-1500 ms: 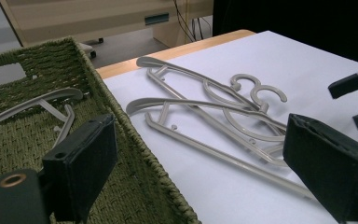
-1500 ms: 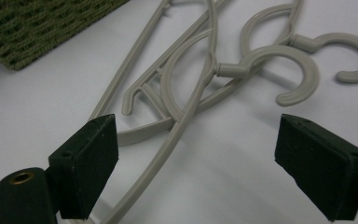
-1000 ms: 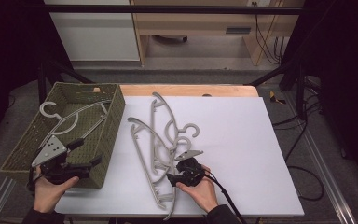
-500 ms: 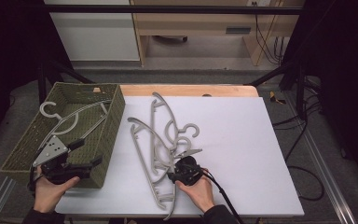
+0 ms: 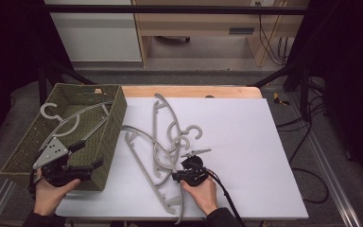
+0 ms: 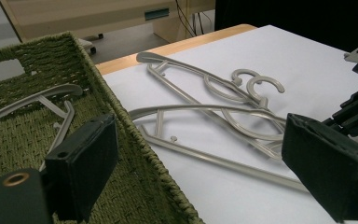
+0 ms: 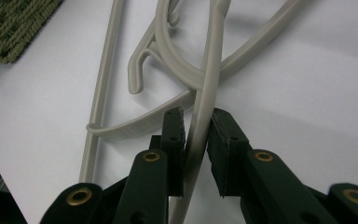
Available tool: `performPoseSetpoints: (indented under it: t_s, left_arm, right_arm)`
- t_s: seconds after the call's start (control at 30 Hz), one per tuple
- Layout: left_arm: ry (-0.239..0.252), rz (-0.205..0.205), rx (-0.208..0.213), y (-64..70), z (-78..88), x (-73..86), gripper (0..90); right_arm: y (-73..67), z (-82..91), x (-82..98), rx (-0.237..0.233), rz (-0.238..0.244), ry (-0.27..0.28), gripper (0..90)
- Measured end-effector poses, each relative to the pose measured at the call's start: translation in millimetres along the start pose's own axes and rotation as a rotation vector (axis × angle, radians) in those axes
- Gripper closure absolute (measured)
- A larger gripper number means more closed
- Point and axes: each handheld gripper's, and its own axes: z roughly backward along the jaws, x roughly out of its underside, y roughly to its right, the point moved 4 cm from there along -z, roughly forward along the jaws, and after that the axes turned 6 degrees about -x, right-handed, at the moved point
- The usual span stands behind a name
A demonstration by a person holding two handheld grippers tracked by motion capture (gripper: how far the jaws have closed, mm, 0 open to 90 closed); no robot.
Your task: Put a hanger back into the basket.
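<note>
Your right tongs have just been closing, and their pads now pinch the thin arm of one grey hanger, which lies in the tangled pile of hangers on the white worktop, just beside the green woven basket. Judged by its look, the hanger is light, stiff, smooth plastic, so it will probably swivel or slip in a grip this far out along the arm; hold closer to the neck below the hook and it should hang steadier. Its hook is crossed with the others, so expect them to drag along as you lift. Your left tongs stand wide open with nothing between them, over the basket's near corner. The basket already holds one hanger, its hook poking over the far-left rim.
</note>
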Motion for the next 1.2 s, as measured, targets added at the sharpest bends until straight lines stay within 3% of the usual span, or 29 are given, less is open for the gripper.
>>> performPoseSetpoints:
  t_s: [0.3,0.5,0.83,1.2]
  left_arm:
    - [0.003,0.001,0.0,0.4,0.9,-0.8,10.5]
    - [0.004,0.0,0.002,1.8,1.8,-1.4,10.5]
    - [0.006,-0.013,0.017,7.0,3.0,-4.4,10.5]
    - [-0.006,-0.051,0.087,31.2,-5.2,-14.5,9.6]
  right_arm:
    - [11.4,21.0,-2.7,0.02,-0.043,0.034,82.0]
    - [16.3,35.3,-4.1,-0.014,-0.044,0.036,82.3]
    - [15.8,62.0,-9.6,-0.063,0.04,0.039,82.3]
    - [20.8,101.0,-14.5,-0.11,0.209,0.062,82.3]
